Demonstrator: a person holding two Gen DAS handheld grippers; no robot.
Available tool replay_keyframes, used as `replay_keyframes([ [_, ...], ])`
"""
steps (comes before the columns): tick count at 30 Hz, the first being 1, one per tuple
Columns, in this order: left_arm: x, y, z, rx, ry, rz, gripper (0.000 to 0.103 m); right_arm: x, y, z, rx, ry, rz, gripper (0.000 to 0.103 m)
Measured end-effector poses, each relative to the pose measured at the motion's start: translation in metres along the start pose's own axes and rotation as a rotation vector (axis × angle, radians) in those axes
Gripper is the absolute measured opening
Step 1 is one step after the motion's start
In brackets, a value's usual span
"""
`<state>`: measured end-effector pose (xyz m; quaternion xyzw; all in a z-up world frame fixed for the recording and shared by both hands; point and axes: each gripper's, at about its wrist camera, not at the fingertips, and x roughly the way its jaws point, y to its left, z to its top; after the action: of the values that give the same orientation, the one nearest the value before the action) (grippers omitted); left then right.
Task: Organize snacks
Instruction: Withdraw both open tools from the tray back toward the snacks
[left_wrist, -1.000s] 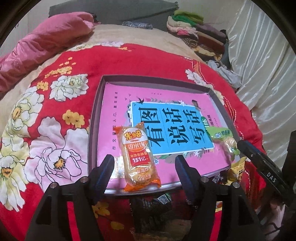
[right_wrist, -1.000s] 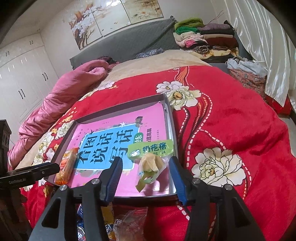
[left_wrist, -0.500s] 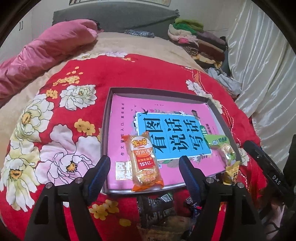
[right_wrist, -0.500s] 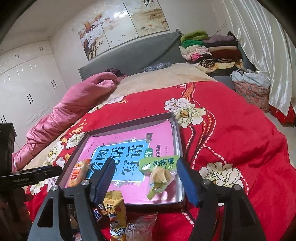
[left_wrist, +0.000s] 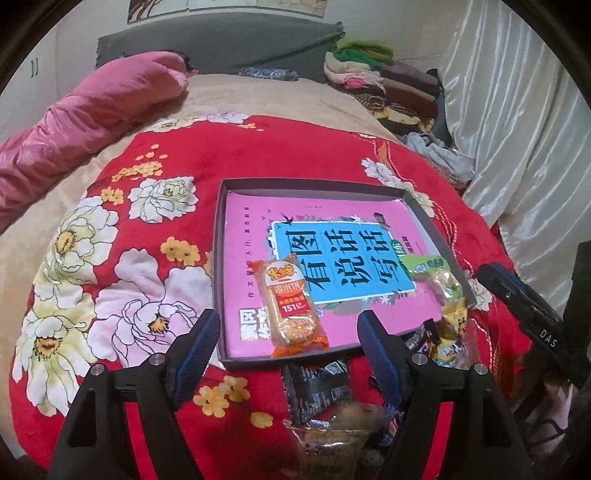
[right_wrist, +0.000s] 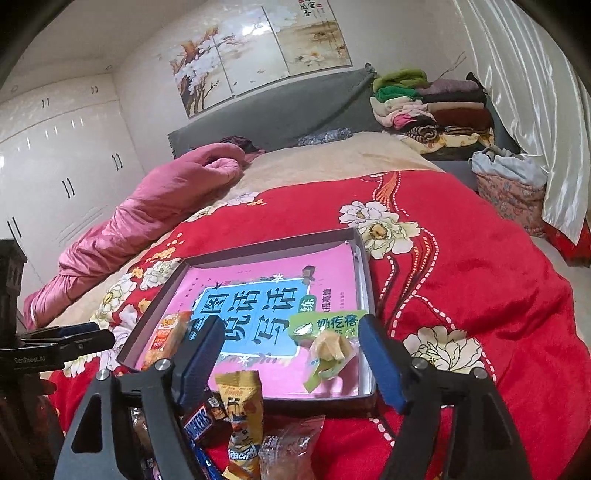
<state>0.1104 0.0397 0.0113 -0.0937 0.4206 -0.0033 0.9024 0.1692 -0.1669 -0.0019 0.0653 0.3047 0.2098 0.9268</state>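
We find the left gripper (left_wrist: 288, 343) open and empty; the right gripper (right_wrist: 291, 350) is opening, holding nothing. The orange snack (left_wrist: 291, 302) and green snack (right_wrist: 325, 343) lie in the tray (left_wrist: 221, 258) on the bed (left_wrist: 258, 155).

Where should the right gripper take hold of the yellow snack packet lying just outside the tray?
Probably across the yellow packet's narrow width at mid-body, coming from above. It lies flat and lengthwise toward the camera beside the Snickers bar; the right gripper's opening jaws are empty.
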Motion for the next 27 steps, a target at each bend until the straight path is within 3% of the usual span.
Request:
replay_keyframes([
  [27, -0.016, -0.003, -0.027, 0.039, 0.038, 0.000, 0.078, -0.024, 0.009, -0.017, -0.022, 0.035, -0.045, 0.078],
])
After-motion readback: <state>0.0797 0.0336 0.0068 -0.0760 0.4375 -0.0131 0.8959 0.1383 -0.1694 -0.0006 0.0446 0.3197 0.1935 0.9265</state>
